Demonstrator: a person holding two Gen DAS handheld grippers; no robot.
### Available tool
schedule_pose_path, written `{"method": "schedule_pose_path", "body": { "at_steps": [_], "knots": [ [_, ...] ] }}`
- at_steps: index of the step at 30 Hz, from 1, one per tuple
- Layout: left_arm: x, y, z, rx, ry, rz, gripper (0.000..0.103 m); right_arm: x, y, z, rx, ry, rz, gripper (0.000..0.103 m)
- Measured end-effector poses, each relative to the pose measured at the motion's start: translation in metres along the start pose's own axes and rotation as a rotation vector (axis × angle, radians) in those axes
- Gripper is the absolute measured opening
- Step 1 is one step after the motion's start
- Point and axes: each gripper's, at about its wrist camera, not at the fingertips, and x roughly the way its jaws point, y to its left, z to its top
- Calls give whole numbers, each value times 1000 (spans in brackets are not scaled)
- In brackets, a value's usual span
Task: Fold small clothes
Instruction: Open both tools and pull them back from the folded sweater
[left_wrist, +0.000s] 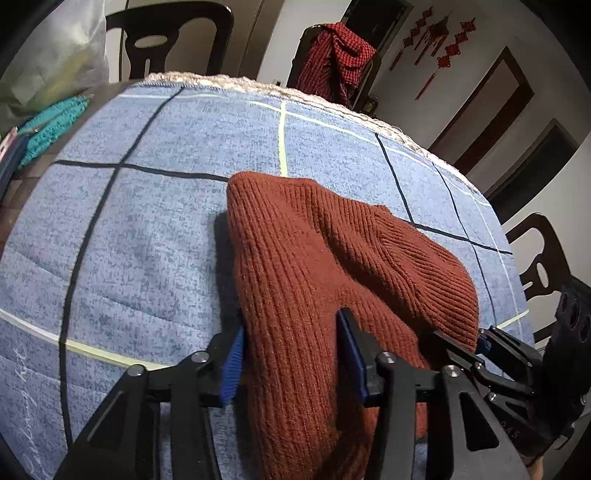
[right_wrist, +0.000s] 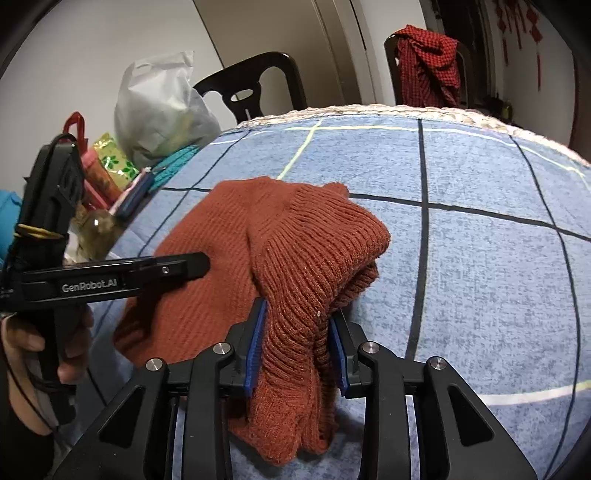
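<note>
Both grippers (left_wrist: 291, 354) (right_wrist: 297, 343) low astride sweater (left_wrist: 314, 258)

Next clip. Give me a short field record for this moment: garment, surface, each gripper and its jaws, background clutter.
garment: rust knit sweater, bunched, lying on the cloth
surface: blue checked cloth
left gripper: jaws apart, sweater fabric between them, left pad seems clear of it
right gripper: jaws close against a thick fold of sweater
background: red checked garment draped on a chair; white plastic bag at the table edge
</note>
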Motion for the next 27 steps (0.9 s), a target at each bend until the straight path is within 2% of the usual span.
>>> {"method": "schedule_pose_path", "body": {
  "at_steps": [1, 2, 7, 10, 13, 16, 18, 20, 27],
  "knots": [
    [-2, 0, -2, 2, -12, 21, 62, 0, 1, 0, -1, 1, -6, 33],
    [-4, -1, -3, 6, -21, 38, 63, -1, 2, -1, -3, 0, -14, 34],
    [-27, -17, -20, 76, -100, 111, 64, -14, 13, -6, -52, -39, -91, 51],
    [-35, -20, -33, 68, -115, 140, 71, -25, 22, -12, -90, -70, -139, 52],
    [-40, -24, -48, 63, -123, 175, 71, -35, 30, -22, -114, -86, -200, 52],
    [-46, -30, -63, 85, -157, 243, 72, -42, 34, -36, -106, -83, -233, 54],
    [-47, -32, -75, 78, -146, 244, 72, -46, 37, -46, -102, -85, -260, 54],
    [-47, -31, -84, 52, -143, 250, 72, -49, 40, -58, -111, -72, -275, 54],
    [-40, -41, -105, 111, -133, 325, 72, -43, 38, -82, -69, -1, -295, 55]
  ]
}}
